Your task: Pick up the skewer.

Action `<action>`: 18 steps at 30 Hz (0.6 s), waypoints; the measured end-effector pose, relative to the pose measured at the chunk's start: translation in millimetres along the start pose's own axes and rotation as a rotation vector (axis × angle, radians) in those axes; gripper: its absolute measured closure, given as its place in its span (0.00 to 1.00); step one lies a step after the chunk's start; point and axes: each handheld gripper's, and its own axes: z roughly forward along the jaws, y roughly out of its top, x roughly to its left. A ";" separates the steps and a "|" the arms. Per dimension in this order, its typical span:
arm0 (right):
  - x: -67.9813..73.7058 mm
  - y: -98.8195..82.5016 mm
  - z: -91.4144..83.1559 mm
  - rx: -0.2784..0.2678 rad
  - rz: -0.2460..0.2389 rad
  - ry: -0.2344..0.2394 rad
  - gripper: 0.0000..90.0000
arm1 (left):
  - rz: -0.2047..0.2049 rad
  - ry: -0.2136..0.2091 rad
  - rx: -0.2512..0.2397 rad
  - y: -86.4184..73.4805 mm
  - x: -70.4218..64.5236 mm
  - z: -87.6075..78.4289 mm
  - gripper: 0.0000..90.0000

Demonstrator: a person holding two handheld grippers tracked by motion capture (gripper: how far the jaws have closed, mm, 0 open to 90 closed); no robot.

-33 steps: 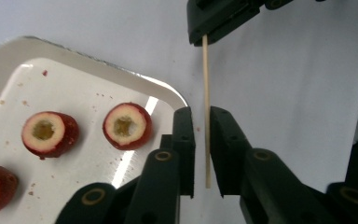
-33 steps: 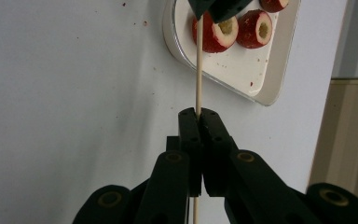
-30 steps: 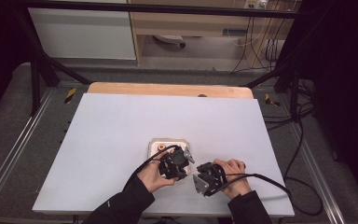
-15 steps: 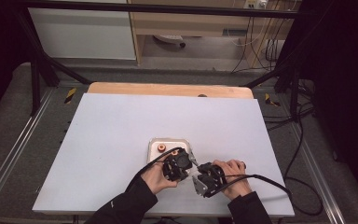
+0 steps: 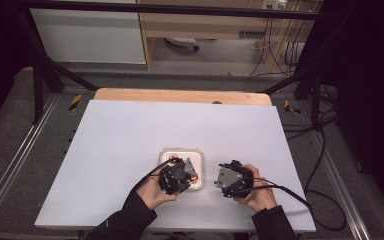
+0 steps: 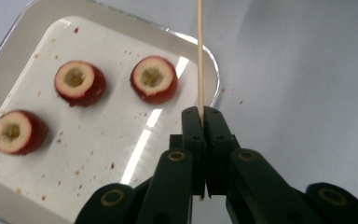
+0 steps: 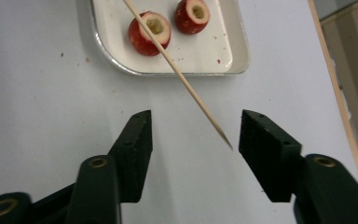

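— Why is your left claw (image 6: 201, 114) clamped shut on the thin pale wooden skewer (image 6: 199, 56)?

— So its shaft runs steady above the white square tray (image 6: 9, 28), toward twelve o'clock, ready for the three cored red fruit pieces (image 6: 154, 79).

— And your right claw (image 7: 195, 136)?

— Its jaws have just been opening; they stand apart, gripping nothing, the skewer's tip free between them near the two o'clock jaw.

— Different from a second ago?

— In the high view my hands were closer together; now they're parted.

White table top (image 5: 130, 145), wooden edge (image 5: 180, 96), perhaps cabinets (image 5: 87, 35) beyond
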 end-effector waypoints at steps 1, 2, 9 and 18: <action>-1.2 -1.8 -0.8 -0.004 0.042 0.000 0.42 | -0.002 0.003 -0.003 -3.4 1.3 -1.8 0.98; -2.4 -3.6 -1.5 -0.007 0.083 0.001 0.41 | -0.010 0.005 -0.009 -7.0 2.2 -3.6 0.98; -11.5 -19.8 -0.2 -0.019 0.349 0.035 0.31 | -0.058 0.027 -0.072 -30.2 7.9 -17.3 0.98; -15.1 -31.4 0.3 0.004 0.548 0.063 0.20 | -0.130 0.060 -0.152 -60.5 12.2 -28.7 0.98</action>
